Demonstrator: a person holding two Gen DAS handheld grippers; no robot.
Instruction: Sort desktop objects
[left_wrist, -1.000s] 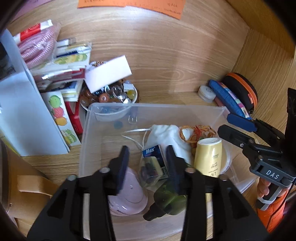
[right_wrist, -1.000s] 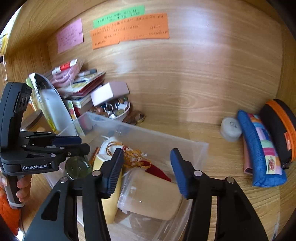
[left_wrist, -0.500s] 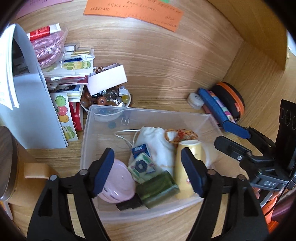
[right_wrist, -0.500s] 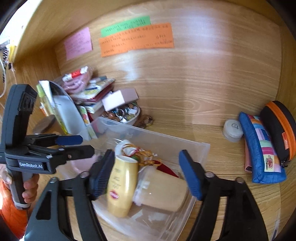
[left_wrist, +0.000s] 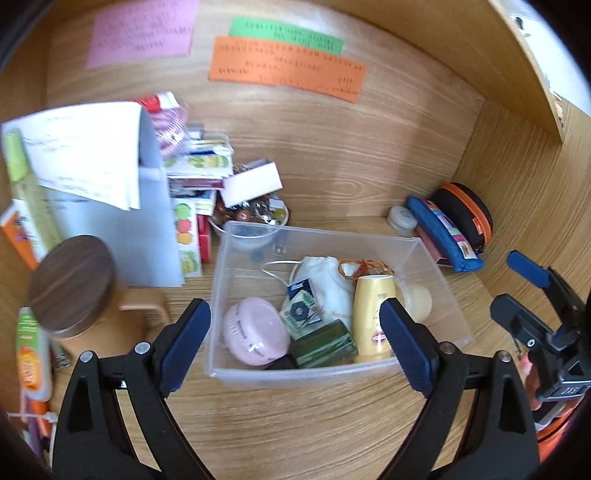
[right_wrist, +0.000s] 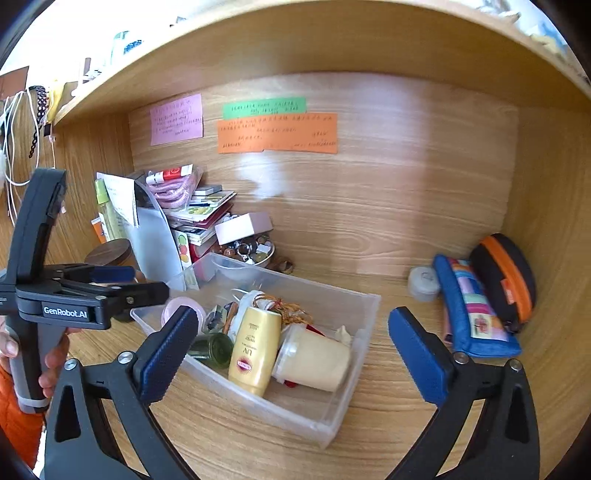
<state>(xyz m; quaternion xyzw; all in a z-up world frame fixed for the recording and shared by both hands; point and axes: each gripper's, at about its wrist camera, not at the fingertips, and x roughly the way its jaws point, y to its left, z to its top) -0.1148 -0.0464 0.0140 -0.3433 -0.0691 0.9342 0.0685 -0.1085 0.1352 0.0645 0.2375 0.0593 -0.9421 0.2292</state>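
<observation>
Holding nothing, jaws just opened wide on left gripper (left_wrist: 295, 339) and right gripper (right_wrist: 291, 350); clear bin (right_wrist: 354, 314) filled; pencil cases (right_wrist: 476, 314) probably left unsorted.

Pink, green and orange notes (right_wrist: 277, 133) stuck on the wooden back panel (right_wrist: 406, 177).

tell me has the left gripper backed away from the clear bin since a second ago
Yes. The left gripper has pulled back and up from the clear bin, its empty jaws just opening wide.

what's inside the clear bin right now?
In the clear bin: pink round case, yellow UV tube, green bottle, cream jar on its side, white drawstring pouch, small printed packets. Whatever lies under the pile is covered.
</observation>
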